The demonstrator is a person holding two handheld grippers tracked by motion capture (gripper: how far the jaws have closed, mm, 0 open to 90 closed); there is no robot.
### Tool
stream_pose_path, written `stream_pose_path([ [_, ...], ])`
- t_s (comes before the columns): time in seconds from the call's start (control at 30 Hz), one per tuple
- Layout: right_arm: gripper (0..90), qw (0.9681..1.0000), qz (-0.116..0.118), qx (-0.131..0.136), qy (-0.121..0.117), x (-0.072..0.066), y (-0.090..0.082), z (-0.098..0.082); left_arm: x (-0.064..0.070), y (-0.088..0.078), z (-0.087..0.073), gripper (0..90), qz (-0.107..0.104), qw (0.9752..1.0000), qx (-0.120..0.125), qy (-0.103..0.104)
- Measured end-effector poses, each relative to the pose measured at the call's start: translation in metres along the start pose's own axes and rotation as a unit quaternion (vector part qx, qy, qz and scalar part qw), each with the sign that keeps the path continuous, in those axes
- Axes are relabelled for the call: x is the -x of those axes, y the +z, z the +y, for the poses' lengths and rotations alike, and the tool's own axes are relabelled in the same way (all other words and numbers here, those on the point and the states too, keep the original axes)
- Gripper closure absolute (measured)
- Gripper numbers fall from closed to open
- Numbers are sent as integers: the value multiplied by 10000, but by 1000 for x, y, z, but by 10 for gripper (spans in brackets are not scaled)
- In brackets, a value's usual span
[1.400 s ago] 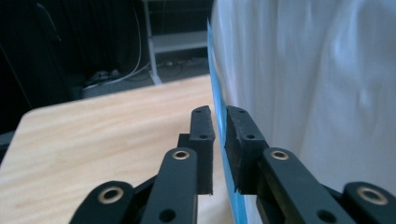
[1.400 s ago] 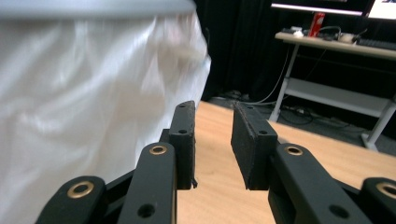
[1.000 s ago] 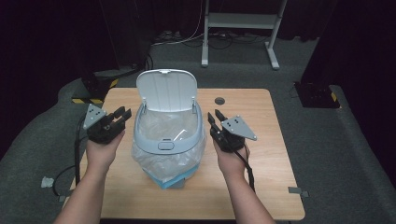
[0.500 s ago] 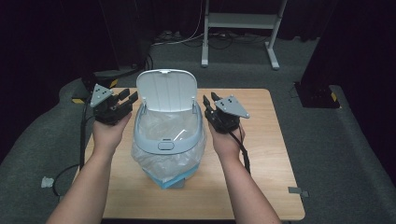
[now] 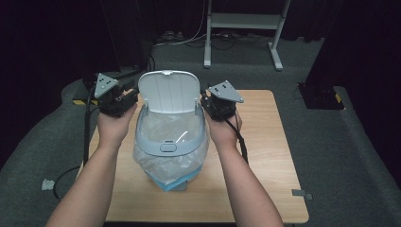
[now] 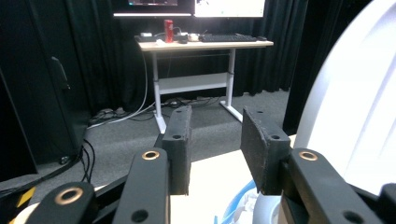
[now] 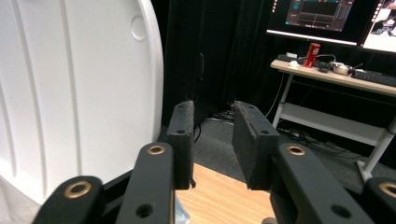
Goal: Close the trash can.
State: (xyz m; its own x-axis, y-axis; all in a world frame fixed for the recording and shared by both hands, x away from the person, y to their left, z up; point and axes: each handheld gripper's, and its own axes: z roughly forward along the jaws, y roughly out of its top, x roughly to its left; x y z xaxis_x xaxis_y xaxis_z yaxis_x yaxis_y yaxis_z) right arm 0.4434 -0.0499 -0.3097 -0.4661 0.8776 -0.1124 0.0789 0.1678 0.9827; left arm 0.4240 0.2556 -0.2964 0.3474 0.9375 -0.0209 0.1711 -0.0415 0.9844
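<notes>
Both empty, part-open tongs, left [image 5: 126, 97] and right [image 5: 208, 105], have risen beside the lid [image 5: 168, 92].

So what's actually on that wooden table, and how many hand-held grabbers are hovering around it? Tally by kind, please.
Lidded bin, lid up: 1
Clear plastic liner bag in it: 1
Hand-held grippers, left gripper and right gripper, both empty beside the lid: 2
Total: 4

Black-curtained lab [image 5: 56, 38], monitor desk [image 6: 205, 44]
</notes>
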Motion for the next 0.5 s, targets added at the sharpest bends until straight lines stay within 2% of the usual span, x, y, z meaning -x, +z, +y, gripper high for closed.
stream_pose_path([
  [0.07, 699, 10000, 27, 63, -28, -2, -4, 0, 1, -6, 0, 612, -53, 10000, 63, -7],
  [0.3, 703, 9996, 89, 212, -191, -11, -23, -5, 13, -28, -5, 580, -139, 9994, 257, 211],
  [0.5, 702, 9994, 146, 291, -81, -15, -40, -15, 16, -38, -17, 499, -148, 9994, 274, 116],
])
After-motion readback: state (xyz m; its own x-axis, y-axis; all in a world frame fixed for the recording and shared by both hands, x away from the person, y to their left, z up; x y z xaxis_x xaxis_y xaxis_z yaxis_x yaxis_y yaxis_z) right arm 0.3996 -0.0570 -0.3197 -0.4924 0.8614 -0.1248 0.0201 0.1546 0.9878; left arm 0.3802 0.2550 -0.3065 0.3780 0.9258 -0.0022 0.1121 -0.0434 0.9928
